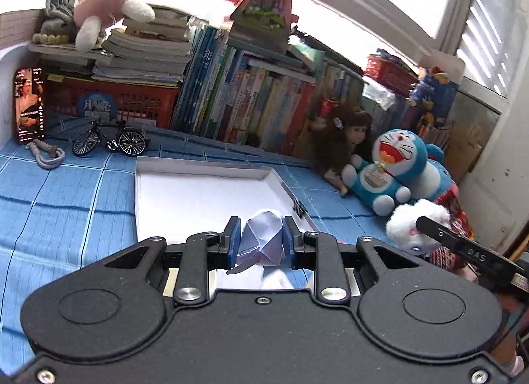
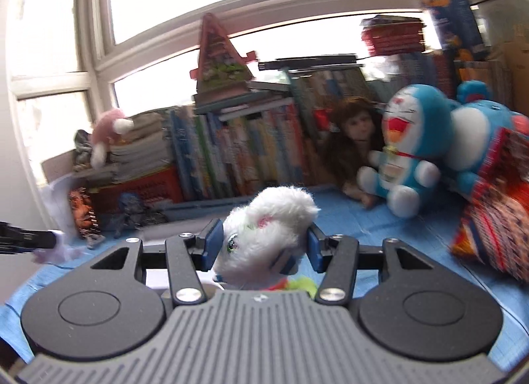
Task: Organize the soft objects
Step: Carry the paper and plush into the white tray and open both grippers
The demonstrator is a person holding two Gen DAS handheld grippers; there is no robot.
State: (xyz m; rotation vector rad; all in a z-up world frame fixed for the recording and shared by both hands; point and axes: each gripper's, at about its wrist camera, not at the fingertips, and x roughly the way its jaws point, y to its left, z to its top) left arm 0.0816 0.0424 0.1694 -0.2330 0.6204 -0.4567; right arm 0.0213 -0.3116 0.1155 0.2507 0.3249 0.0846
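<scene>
2 grippers are loaded. The left gripper [image 1: 261, 245] is clamped on the paper fold [image 1: 261, 235], held over the near edge of the tray [image 1: 198, 169], which lies directly ahead and holds nothing else. The right gripper [image 2: 263, 245] grips the white plush [image 2: 271, 225], beside and right of the tray.

White plush cat [image 2: 267, 232] & folded paper piece [image 1: 261, 240] — both clamped, lifted.
</scene>
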